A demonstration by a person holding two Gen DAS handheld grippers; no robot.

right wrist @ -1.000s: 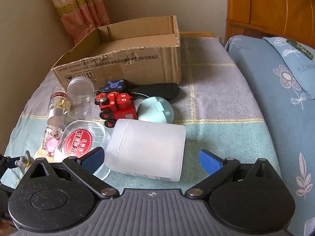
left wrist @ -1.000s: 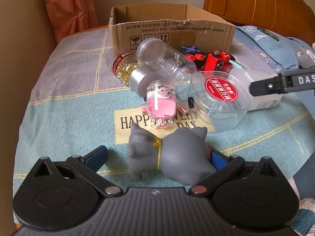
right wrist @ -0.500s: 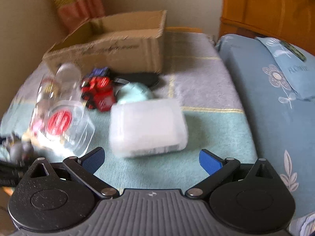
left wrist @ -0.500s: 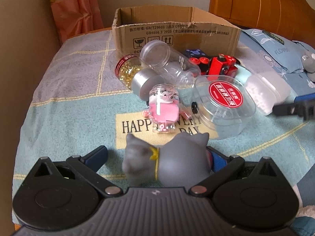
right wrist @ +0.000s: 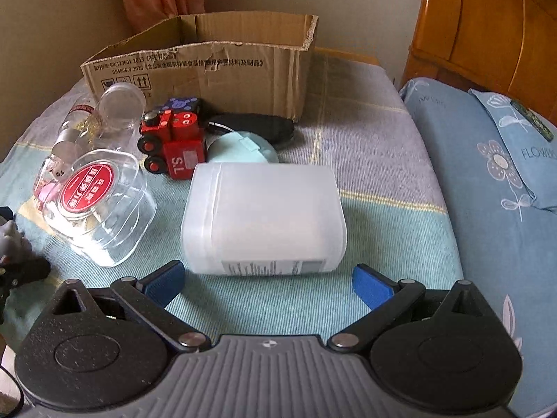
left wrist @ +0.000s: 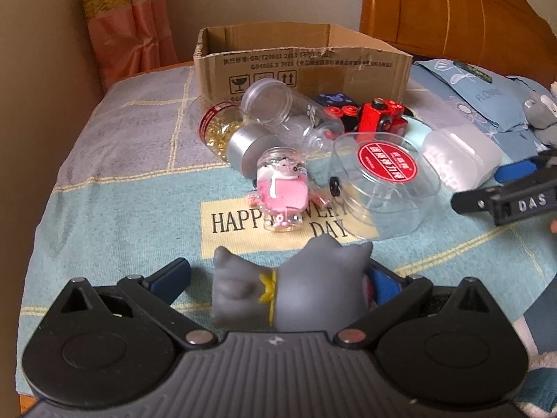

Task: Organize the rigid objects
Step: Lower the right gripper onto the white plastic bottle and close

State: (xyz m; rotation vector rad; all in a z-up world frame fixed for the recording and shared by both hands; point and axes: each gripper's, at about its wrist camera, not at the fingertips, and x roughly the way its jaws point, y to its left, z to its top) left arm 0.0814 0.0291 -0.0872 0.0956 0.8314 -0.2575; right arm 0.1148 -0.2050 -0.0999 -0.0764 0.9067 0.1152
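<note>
A grey cat figure (left wrist: 296, 285) with a yellow collar lies between the fingers of my left gripper (left wrist: 278, 275), which is open; the right pad touches it, the left pad stands apart. My right gripper (right wrist: 268, 278) is open and empty, just in front of a frosted white plastic container (right wrist: 264, 219) lying on its side; it also shows in the left wrist view (left wrist: 459, 160). An open cardboard box (left wrist: 299, 59) stands at the back, also in the right wrist view (right wrist: 209, 66).
On the blanket lie a clear tub with a red label (left wrist: 383, 181), a small jar with a pink figure (left wrist: 282, 191), a clear jar (left wrist: 289, 115), a jar of gold beads (left wrist: 219, 125), a red toy train (right wrist: 174, 142), a teal round case (right wrist: 243, 149). A blue pillow (right wrist: 504, 160) is at right.
The left gripper has drawn in around the grey cat, which sits deeper between the fingers. The right gripper swung and now faces the white container squarely, closer to it.
</note>
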